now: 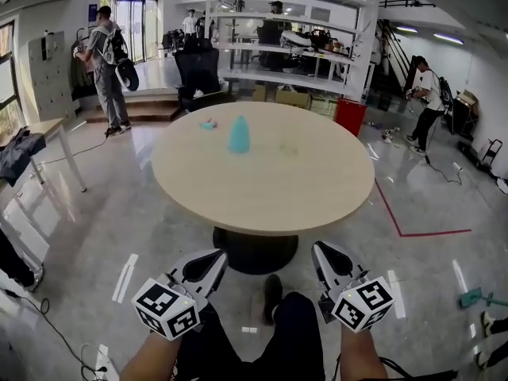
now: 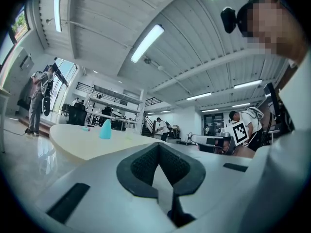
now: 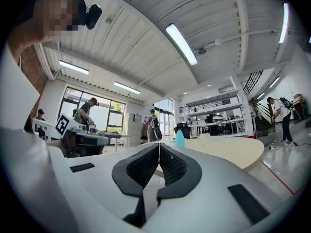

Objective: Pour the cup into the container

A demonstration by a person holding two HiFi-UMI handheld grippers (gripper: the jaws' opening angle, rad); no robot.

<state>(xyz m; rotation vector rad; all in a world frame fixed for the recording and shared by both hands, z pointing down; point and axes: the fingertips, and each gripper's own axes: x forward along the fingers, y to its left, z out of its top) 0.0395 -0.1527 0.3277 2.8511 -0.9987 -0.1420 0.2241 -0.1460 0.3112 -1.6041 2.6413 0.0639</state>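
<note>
This is a big, bright work hall, like a lab. It has a shiny grey stone floor (image 1: 432, 193), tall white metal shelves (image 1: 290, 50), big glass doors (image 1: 131, 22) and a round pale wooden desk (image 1: 262, 185).

One round table (image 1: 262, 182), one blue cup (image 1: 239, 134), one clear container (image 1: 290, 148), one small teal object (image 1: 208, 124), two grippers (image 1: 216, 257) (image 1: 321, 251)

No word, number or brand can be read in any view; the only printed marks are the black-and-white square markers (image 1: 166, 309) on the cubes of the left gripper (image 1: 216, 256) and the right gripper (image 1: 320, 251), patterns without letters; a small blue sign (image 1: 93, 12) by the far glass doors is too small to read.
</note>
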